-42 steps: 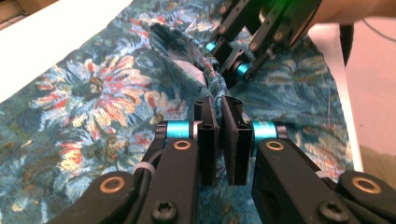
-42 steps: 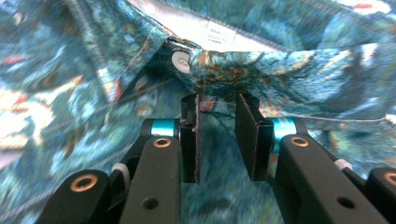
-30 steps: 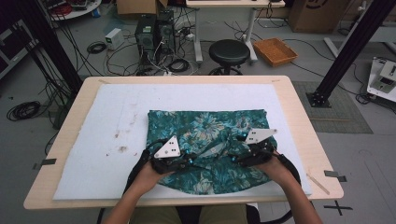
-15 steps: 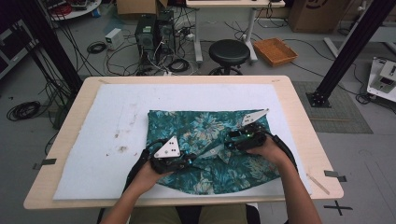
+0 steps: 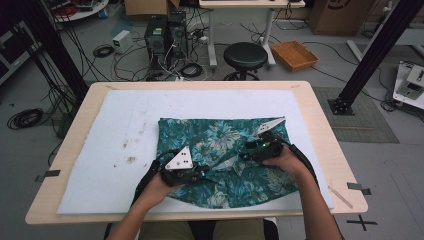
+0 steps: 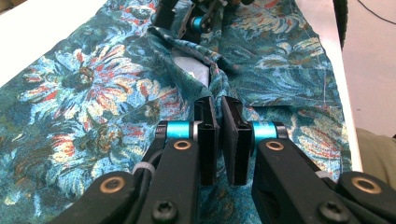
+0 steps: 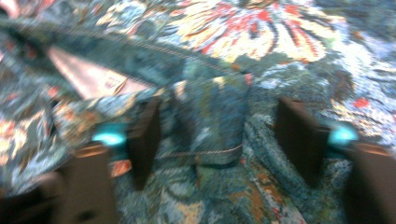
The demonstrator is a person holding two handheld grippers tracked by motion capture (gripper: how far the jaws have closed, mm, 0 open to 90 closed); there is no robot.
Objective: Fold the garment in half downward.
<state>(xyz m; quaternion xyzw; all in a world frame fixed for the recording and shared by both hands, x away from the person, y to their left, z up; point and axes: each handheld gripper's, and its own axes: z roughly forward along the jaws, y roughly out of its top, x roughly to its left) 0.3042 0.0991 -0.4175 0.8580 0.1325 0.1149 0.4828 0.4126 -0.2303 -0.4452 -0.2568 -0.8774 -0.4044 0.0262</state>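
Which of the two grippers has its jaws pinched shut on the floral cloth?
The left gripper, clamping a fold of the cloth; the right gripper has jaws apart.

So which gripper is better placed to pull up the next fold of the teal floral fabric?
Right. The right gripper has its jaws apart around a raised ridge of the teal floral fabric, having just been closing. The left gripper is already shut on a pinched fold.

text: none legible | garment label [image 7: 100,81]: print too blurred to read
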